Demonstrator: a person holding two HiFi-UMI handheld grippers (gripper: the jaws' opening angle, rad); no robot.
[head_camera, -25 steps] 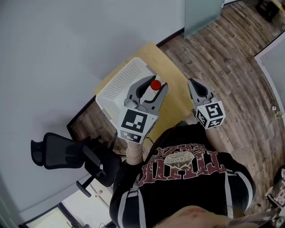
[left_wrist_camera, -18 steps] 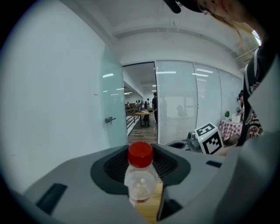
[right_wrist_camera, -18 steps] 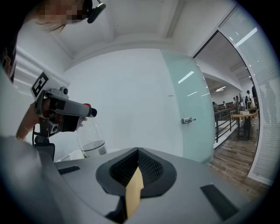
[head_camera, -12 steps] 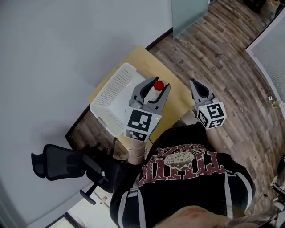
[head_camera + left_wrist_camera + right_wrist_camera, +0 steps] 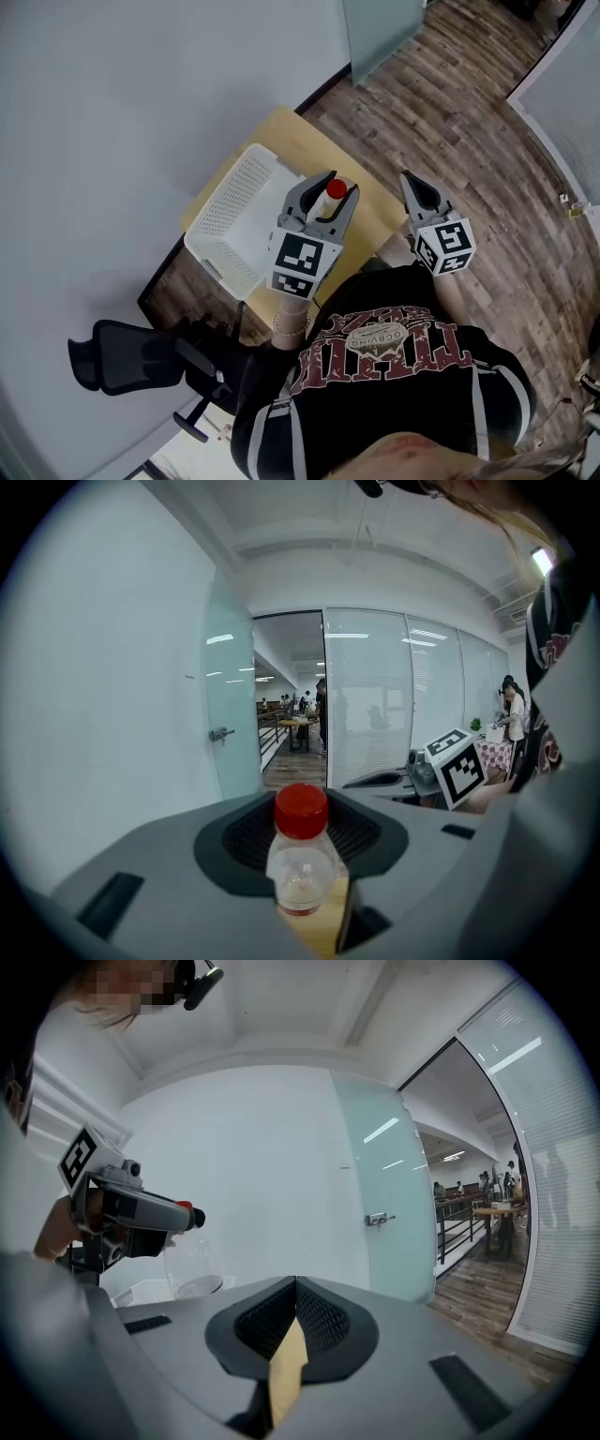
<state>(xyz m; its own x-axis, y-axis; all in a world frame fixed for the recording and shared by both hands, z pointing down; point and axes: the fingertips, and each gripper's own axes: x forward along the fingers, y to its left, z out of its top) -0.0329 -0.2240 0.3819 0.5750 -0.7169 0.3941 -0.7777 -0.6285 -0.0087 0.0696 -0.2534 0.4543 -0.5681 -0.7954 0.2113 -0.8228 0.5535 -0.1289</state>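
1. Left gripper (image 5: 323,194) is clamped on a clear bottle (image 5: 301,855) with a red cap. The jaws pinch it just under the cap, and it stands upright. In the head view the bottle hangs above the table (image 5: 314,150), beside the right rim of the white basket (image 5: 234,202), which sits along the table's left edge.
2. Right gripper (image 5: 410,180) has its jaws together with nothing between them. It hovers by the table's right corner, apart from the bottle.
3. The step in hand looks like a carry, with the bottle lifted clear of every surface.
4. A set-down from here would call for a straight descent with the bottle kept upright and clear of the basket's rim before the jaws part.
5. Counted left to right: one office chair (image 5: 141,361), one basket, one table, one bottle, two grippers.
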